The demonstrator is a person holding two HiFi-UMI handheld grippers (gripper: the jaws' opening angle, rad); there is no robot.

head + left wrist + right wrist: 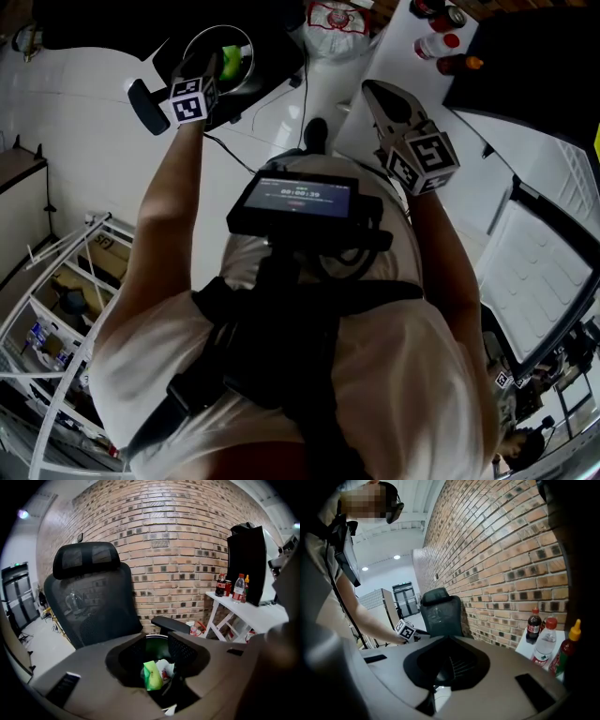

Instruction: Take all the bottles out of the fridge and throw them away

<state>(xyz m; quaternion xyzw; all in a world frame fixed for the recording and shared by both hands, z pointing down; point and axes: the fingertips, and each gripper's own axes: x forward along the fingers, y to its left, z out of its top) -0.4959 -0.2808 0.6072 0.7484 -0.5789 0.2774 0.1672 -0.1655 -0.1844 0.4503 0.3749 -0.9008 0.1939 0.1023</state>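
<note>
The left gripper (208, 67) hangs over a round waste bin (199, 37) on the floor, pointing down into it. Its jaws stand apart and no pad presses on anything. In the left gripper view a green bottle (152, 676) shows through the gap between them. It lies inside the bin beside a crumpled white item with red print (165, 668).

Behind the bin stands a black mesh office chair (93, 597) against a brick wall (178, 536).

The right gripper (373, 91) is held nearly level, just beside the near edge of a white table (398, 52). Its jaws are together, with nothing between them.

Three bottles stand in a cluster at the table's far end, close to the wall:
- a cola bottle (533, 626)
- a clear bottle with a red cap (544, 649)
- a red sauce bottle with a yellow cap (567, 648)

A black box-shaped unit (248, 559) stands on the table just beside them. Whether it is the fridge cannot be told.
</note>
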